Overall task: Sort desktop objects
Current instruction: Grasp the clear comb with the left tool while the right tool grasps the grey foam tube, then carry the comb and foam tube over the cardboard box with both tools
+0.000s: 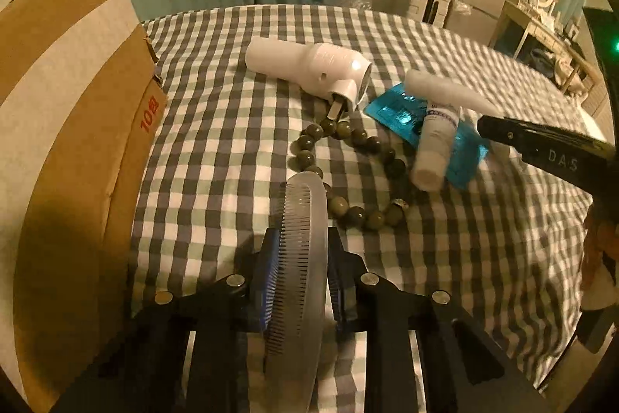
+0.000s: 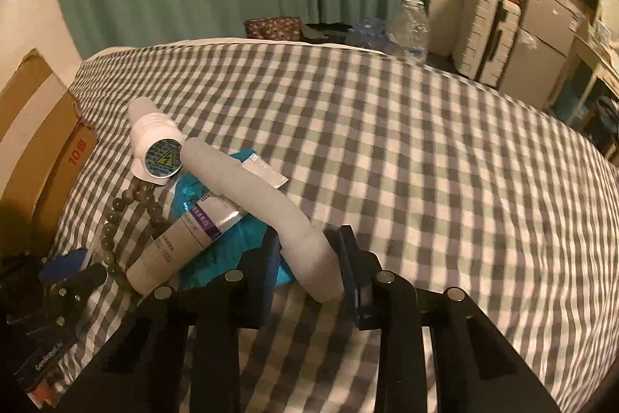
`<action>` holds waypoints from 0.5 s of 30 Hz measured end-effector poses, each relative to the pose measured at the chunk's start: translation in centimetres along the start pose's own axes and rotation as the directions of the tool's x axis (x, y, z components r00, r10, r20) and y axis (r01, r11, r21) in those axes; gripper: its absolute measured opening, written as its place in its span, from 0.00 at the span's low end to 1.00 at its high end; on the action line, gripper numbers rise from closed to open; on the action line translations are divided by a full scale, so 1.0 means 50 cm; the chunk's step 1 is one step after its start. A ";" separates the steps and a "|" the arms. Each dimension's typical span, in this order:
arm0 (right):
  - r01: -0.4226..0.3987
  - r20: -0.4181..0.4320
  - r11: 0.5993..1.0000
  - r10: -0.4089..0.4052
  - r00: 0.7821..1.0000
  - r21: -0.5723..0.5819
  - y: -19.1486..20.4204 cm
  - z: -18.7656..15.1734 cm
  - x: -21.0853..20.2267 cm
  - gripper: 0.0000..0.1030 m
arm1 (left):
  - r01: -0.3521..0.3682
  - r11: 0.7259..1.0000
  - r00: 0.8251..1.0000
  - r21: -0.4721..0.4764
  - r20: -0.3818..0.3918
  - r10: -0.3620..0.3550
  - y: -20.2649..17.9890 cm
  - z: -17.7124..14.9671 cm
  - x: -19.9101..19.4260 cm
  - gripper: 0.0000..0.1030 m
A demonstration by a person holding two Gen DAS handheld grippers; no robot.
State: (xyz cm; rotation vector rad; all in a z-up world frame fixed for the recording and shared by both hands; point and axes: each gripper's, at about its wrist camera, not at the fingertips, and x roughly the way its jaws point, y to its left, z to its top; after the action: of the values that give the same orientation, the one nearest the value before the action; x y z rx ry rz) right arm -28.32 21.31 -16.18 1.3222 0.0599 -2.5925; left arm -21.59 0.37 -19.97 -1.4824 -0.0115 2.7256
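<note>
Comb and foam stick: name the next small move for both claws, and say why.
Probably lift both straight up. The left claw is shut on the comb, which lies across the bead bracelet; the right claw is shut on the foam stick, which crosses the tube. Dragging sideways could snag these.

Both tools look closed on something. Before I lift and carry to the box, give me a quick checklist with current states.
1. Left tool clamped on comb: ok.
2. Right tool clamped on white foam stick: ok.
3. Comb free of bead bracelet: cannot tell, they overlap.
4. Stick free of tube and blue packet: cannot tell.
5. Cardboard box in view at the left: ok.
6. Box opening visible: not ok.
</note>
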 end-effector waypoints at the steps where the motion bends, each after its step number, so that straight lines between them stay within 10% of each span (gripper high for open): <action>1: 0.004 0.005 1.000 -0.004 1.000 0.006 0.000 -0.002 -0.010 0.27 | 0.002 1.000 1.000 -0.004 0.011 -0.002 0.001 -0.001 -0.007 0.22; 15: 0.039 0.112 0.999 -0.041 0.993 0.028 0.008 -0.052 -0.202 0.19 | 0.050 0.999 0.985 0.012 0.164 -0.051 -0.007 -0.006 -0.166 0.22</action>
State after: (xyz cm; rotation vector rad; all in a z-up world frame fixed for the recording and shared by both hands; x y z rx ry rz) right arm -20.46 23.18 -9.58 1.1919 0.0343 -2.7051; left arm -16.83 0.40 -13.15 -1.2328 -0.0422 2.7951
